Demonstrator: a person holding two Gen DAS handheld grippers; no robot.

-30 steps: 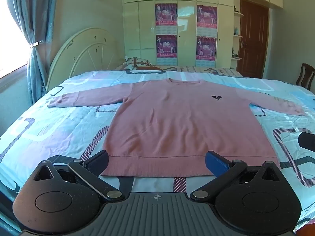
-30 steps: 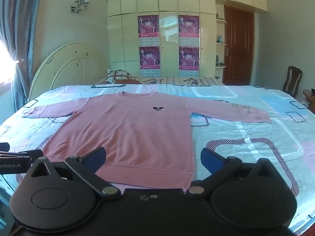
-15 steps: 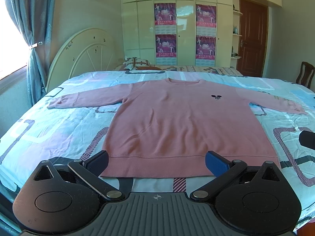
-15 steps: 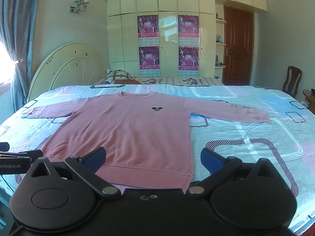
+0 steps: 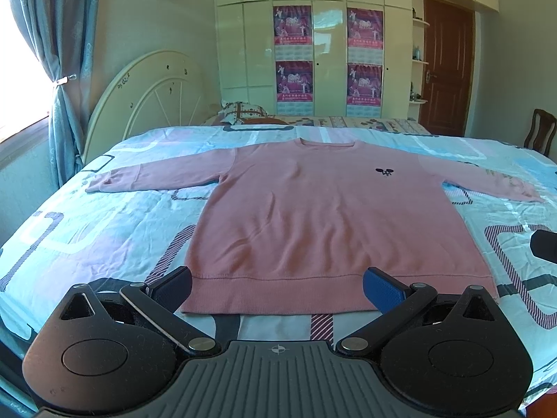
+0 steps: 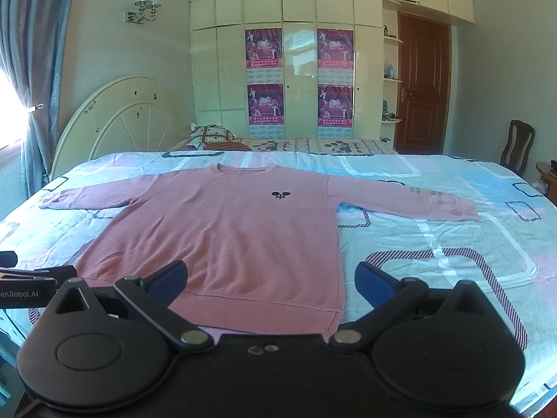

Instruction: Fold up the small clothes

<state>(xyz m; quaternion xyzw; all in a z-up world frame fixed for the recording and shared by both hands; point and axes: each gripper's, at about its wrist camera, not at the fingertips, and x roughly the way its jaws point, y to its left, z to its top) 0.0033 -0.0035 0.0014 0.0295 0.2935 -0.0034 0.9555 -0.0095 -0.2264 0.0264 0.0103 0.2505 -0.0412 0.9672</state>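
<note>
A pink long-sleeved sweater (image 5: 320, 216) lies flat on the bed, front up, both sleeves spread out, hem toward me. It has a small black emblem (image 5: 384, 172) on the chest. It also shows in the right wrist view (image 6: 229, 237). My left gripper (image 5: 276, 287) is open and empty, hovering just over the hem's middle. My right gripper (image 6: 271, 280) is open and empty, over the hem's right corner. The right gripper's edge shows in the left wrist view (image 5: 544, 245); the left gripper's edge shows in the right wrist view (image 6: 31, 278).
The bed has a blue and pink patterned cover (image 5: 87, 230) and a cream headboard (image 5: 146, 94) at the far left. A pillow (image 5: 243, 109) lies at the far side. A wardrobe with posters (image 5: 313, 52), a brown door (image 5: 447, 66) and a wooden chair (image 6: 517, 148) stand beyond.
Both views have shifted very slightly; the sweater lies as before and both grippers stay open.
</note>
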